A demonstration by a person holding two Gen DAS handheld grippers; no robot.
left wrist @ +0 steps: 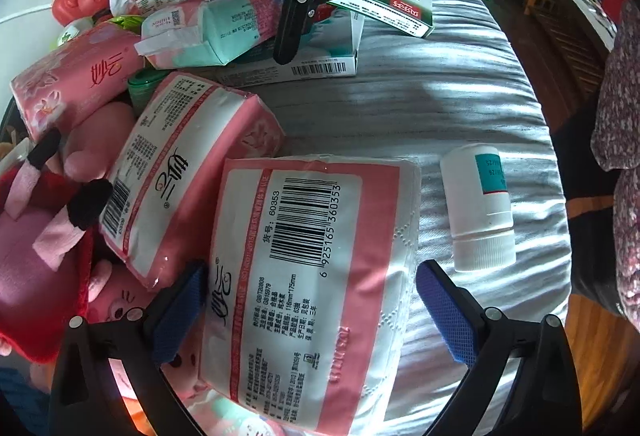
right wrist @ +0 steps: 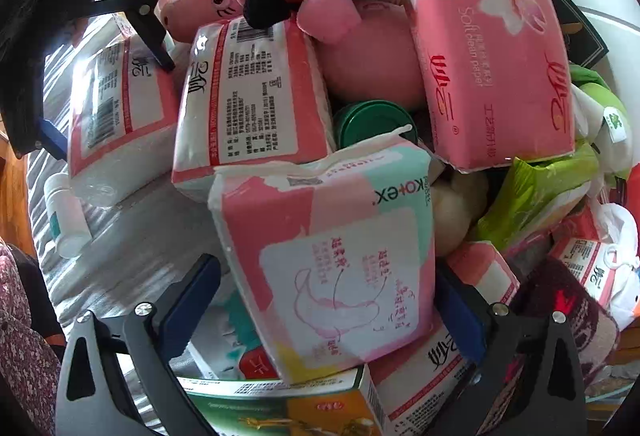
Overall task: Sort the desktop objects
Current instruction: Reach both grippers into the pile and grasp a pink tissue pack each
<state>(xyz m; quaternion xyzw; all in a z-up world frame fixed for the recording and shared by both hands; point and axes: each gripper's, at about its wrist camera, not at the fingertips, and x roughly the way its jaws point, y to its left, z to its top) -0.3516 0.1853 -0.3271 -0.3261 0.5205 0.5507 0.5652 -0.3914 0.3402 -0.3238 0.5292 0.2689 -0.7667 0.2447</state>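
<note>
Left gripper (left wrist: 312,312) straddles the nearest tissue pack (left wrist: 308,276), jaws apart, beside the white bottle (left wrist: 478,209). Right gripper (right wrist: 328,312), jaws wide, brackets the Kotex pack (right wrist: 332,260) behind it.

Bright daylight, striped shadows across the grey cloth (left wrist: 420,103), glare on plastic wrappers, strong fisheye bending, dark vignetted corners

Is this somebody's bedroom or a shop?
Probably a bedroom at home, not a shop. Things lie on a wrinkled grey sheet like a bed's, with plush toys, tissue packs and a pill bottle heaped together, and a wooden floor alongside.
</note>
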